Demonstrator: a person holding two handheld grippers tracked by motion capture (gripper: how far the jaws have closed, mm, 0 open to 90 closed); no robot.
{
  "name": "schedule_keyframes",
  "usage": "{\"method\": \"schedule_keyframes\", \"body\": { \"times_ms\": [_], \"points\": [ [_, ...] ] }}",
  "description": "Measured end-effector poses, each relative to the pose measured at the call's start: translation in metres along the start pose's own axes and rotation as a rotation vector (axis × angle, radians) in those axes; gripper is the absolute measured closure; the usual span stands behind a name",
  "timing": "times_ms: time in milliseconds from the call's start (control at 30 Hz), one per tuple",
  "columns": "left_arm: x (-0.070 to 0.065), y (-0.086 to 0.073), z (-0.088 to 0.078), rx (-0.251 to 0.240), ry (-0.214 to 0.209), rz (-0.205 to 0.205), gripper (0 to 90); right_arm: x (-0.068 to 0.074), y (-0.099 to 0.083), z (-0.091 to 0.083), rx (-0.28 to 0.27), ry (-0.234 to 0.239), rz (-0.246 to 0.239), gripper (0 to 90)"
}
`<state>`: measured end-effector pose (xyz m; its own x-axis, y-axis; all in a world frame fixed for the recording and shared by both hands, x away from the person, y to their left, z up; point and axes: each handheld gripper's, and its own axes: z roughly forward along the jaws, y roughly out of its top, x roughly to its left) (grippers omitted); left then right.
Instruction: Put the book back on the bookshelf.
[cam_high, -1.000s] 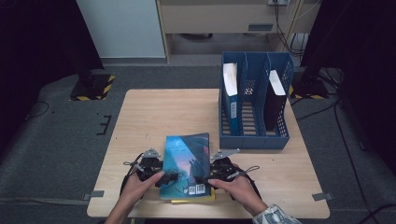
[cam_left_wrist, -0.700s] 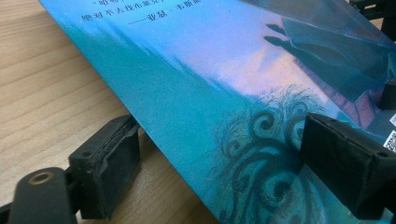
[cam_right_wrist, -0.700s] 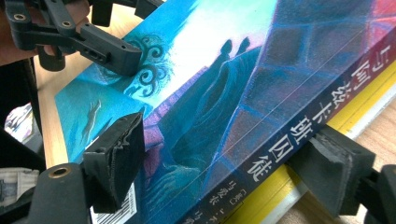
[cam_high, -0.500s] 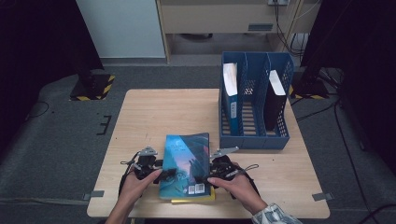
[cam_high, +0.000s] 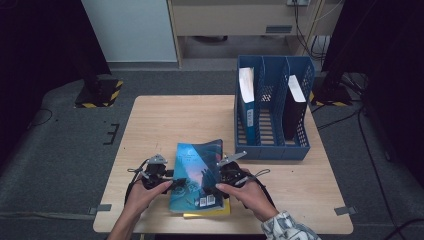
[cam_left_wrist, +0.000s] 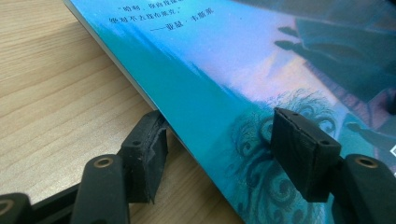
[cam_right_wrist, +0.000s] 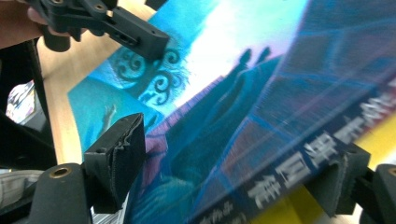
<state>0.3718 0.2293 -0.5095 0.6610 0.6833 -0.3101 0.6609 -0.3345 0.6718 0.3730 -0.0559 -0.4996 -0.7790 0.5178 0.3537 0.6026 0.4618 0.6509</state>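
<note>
At the tabletop's (cam_high: 165, 117) near edge, the blue paperback (cam_high: 197, 172) lies on a yellow book (cam_high: 215, 212). The right gripper (cam_high: 214, 189) clamps its spine side. The left gripper (cam_high: 176, 183), jaws just closing, straddles the opposite edge without pressing yet, so a two-handed lift looks close.

A thin blue book with a shiny picture cover (cam_high: 196, 175) lies closed near the front edge of the table. It rests on top of a flat yellow book (cam_high: 210, 211), which peeks out under its near end. Its cover shows swirls, dark shapes and white writing.
</note>
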Motion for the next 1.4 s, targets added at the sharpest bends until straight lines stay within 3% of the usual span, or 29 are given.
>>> {"method": "schedule_keyframes", "body": {
  "times_ms": [233, 767, 967, 1133, 1400],
  "points": [
    [0.002, 0.000, -0.002, -0.007, 0.001, -0.008, 39.7, -0.002, 0.004, 0.011, 0.046, 0.005, 0.020, 20.8],
    [0.010, 0.006, -0.001, 0.023, -0.032, -0.012, 42.3, -0.018, 0.006, 0.011, 0.033, 0.058, 0.048, 23.5],
    [0.011, 0.010, 0.004, 0.054, -0.043, -0.001, 36.3, -0.016, 0.002, 0.011, 0.006, 0.046, 0.028, 23.7],
    [0.010, 0.010, 0.008, 0.065, -0.053, 0.008, 25.8, -0.014, 0.001, 0.012, -0.002, 0.030, 0.027, 23.4],
    [0.009, 0.011, 0.008, 0.070, -0.044, -0.009, 26.2, -0.012, 0.001, 0.012, 0.000, 0.028, 0.023, 21.3]
  ]
}}
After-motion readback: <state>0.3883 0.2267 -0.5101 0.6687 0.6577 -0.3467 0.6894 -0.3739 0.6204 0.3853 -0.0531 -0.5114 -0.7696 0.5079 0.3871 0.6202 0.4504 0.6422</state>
